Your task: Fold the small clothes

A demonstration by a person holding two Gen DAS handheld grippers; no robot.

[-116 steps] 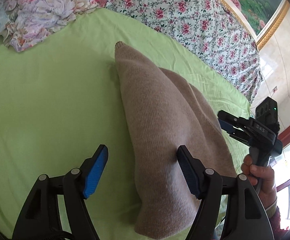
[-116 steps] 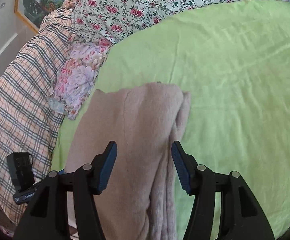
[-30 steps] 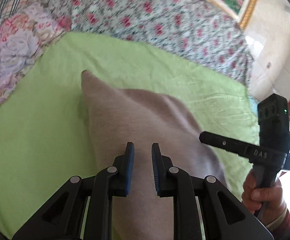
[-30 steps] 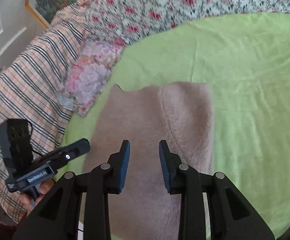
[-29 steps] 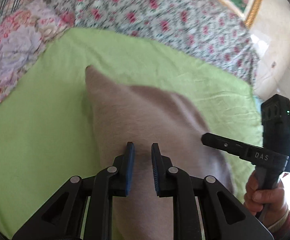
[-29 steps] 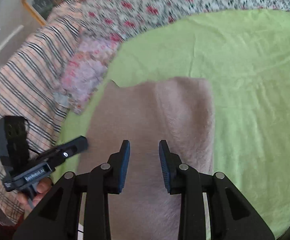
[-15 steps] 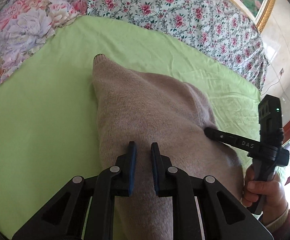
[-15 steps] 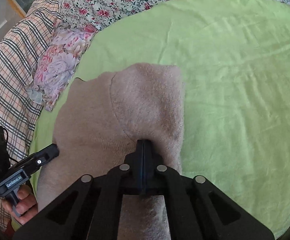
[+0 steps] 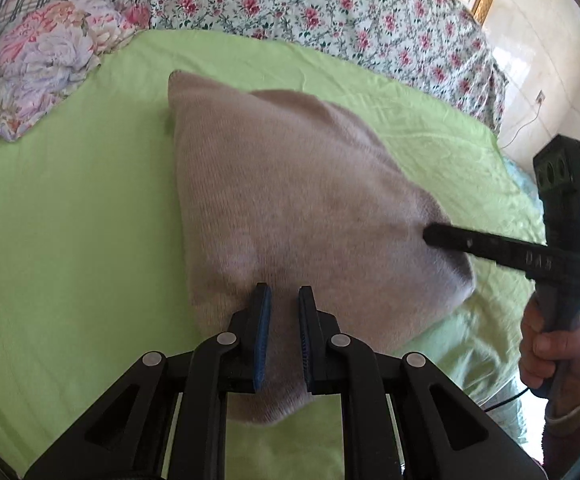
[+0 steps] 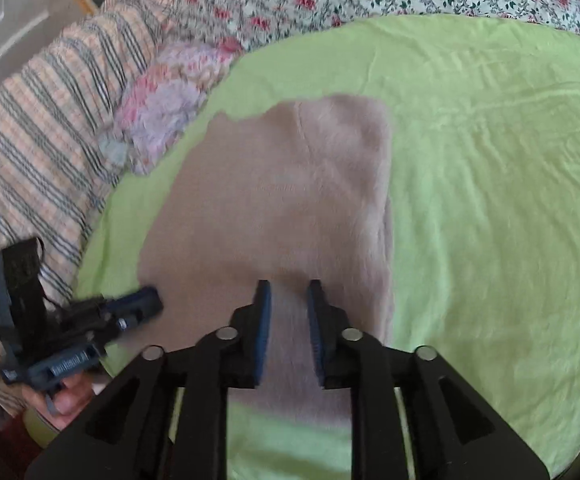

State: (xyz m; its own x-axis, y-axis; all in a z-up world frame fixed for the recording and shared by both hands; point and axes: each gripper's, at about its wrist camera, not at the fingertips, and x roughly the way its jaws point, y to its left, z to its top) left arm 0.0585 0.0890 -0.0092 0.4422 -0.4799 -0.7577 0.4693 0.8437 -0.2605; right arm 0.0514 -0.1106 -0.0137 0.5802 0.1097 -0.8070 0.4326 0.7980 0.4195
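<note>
A beige knit sweater (image 9: pixel 290 180) lies folded on the green bed sheet (image 9: pixel 70 220). My left gripper (image 9: pixel 284 294) is at its near edge, jaws closing, with knit fabric filling the narrow gap between the blue pads. In the right wrist view the sweater (image 10: pixel 282 200) spreads ahead of my right gripper (image 10: pixel 288 288). Its jaws are opening and stand slightly apart, with fabric between them. The right gripper (image 9: pixel 430 236) also shows from the side, tip on the sweater's right edge. The left gripper (image 10: pixel 152 300) meets the sweater's left edge.
A floral quilt (image 9: pixel 330 8) runs along the far side of the bed. A flowered pillow (image 9: pixel 42 60) and a plaid blanket (image 10: pixel 30 140) lie at the head end. A hand (image 9: pixel 550 344) grips the right tool's handle. Green sheet (image 10: pixel 490 200) extends to the right.
The right jaws, fully shut half a second ago, have parted. Both grippers slid over the sweater toward its near edge. The left jaws stayed narrow throughout.
</note>
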